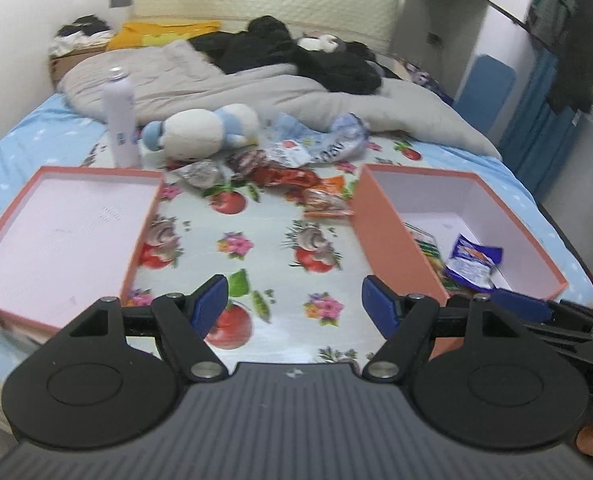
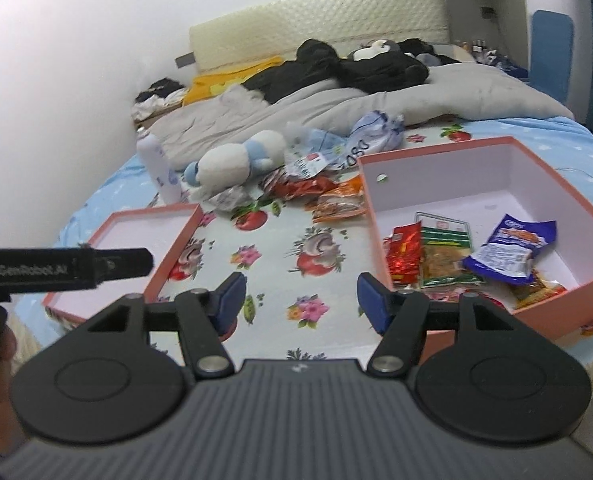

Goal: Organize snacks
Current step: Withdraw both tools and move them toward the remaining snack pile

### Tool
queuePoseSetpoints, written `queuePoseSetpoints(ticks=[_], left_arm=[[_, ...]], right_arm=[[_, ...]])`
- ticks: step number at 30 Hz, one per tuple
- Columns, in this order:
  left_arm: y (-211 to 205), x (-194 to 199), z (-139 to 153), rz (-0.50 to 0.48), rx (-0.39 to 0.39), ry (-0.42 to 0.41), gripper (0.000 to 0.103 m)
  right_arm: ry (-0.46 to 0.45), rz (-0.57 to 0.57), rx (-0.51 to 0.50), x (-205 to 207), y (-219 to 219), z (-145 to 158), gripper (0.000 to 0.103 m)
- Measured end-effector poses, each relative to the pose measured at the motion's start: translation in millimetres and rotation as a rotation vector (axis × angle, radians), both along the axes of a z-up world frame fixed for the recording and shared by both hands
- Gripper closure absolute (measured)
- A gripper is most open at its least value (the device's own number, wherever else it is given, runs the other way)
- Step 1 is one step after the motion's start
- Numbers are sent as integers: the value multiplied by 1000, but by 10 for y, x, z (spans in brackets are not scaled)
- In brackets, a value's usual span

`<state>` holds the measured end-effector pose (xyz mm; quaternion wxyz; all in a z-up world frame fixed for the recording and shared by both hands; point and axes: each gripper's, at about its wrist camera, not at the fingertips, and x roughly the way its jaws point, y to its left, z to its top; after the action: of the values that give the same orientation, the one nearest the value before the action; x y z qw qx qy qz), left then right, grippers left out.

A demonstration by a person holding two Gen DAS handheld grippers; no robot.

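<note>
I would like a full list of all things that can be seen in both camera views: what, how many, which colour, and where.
deep box: 1, salmon outside, white inside, on the right of the cloth.
snack packets in the deep box: at least 3, red, green, blue.
shallow box: 1, salmon rim, white inside, on the left, nothing inside.
loose snack packets: several, red, orange, silver, between the boxes, farther back.
plush toy: 1, white and blue, behind the packets.
bottle: 1, white, upright behind the shallow box.
floral cloth: 1, pale with red fruit and flowers, on the bed.
duvet: 1, grey, at the back.
left gripper: fingers open, holding nothing.
right gripper: fingers open, holding nothing.
</note>
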<state>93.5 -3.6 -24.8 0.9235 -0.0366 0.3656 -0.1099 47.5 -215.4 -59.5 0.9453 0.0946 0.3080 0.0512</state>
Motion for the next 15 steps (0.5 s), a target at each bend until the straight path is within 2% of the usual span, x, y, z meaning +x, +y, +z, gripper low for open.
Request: queuePoseSetpoints(ticks=[5, 9, 15], left_arm=[[289, 160, -97, 78, -38, 13, 25], [389, 432, -262, 98, -47, 32, 25], [377, 1160, -614, 85, -7, 62, 25]], right_arm=[[12, 44, -28, 282, 147, -67, 39], [22, 72, -62, 573, 217, -177, 39], [49, 61, -125, 1189, 354, -482, 40]])
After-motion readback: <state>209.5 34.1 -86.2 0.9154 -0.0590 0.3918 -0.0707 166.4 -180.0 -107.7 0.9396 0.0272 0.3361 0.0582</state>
